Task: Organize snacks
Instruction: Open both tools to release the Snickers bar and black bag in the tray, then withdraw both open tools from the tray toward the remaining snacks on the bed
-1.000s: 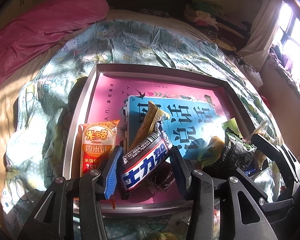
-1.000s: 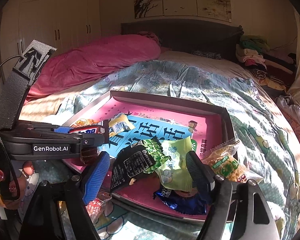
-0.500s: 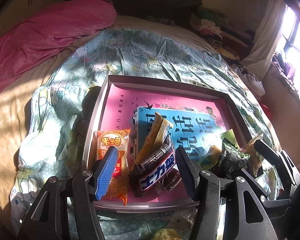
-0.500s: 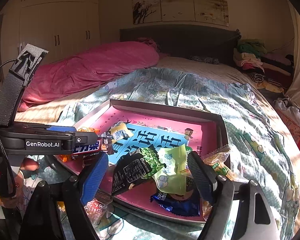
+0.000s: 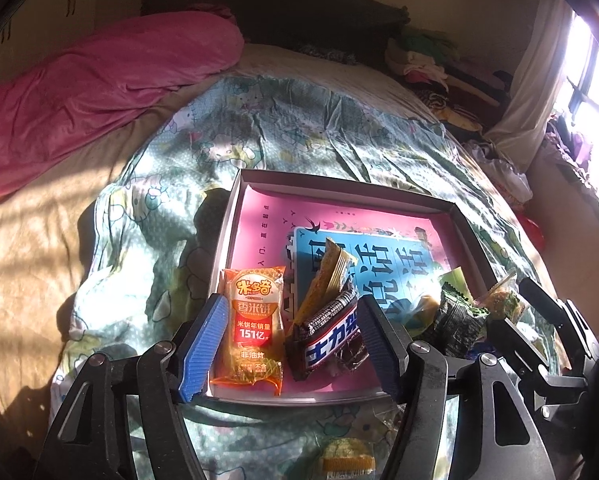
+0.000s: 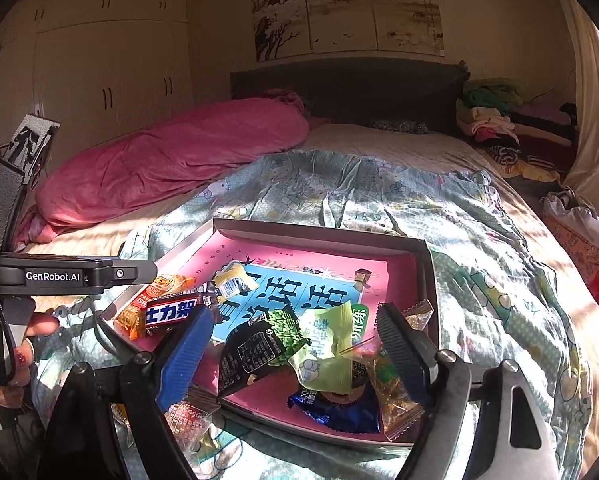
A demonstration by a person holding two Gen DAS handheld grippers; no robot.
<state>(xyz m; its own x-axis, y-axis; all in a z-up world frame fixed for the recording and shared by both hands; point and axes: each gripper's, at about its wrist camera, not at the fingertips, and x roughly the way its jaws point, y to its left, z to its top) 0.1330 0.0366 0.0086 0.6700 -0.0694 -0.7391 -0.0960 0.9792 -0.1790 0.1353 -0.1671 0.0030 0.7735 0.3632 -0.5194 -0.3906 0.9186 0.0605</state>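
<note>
Holding both grippers, left and right, above the tray, you have just widened their jaws; nothing is gripped; the snack bar and green packet lie released inside.

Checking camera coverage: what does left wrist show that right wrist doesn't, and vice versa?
Left wrist only: the window and a loose yellow snack on the bedding below the tray.

Right wrist only: the wardrobe, the wall paintings, a blue snack packet, and a hand holding the left claw's body.

Both: the tray, the orange rice-cracker pack, the dark chocolate bar, the pink quilt.
</note>
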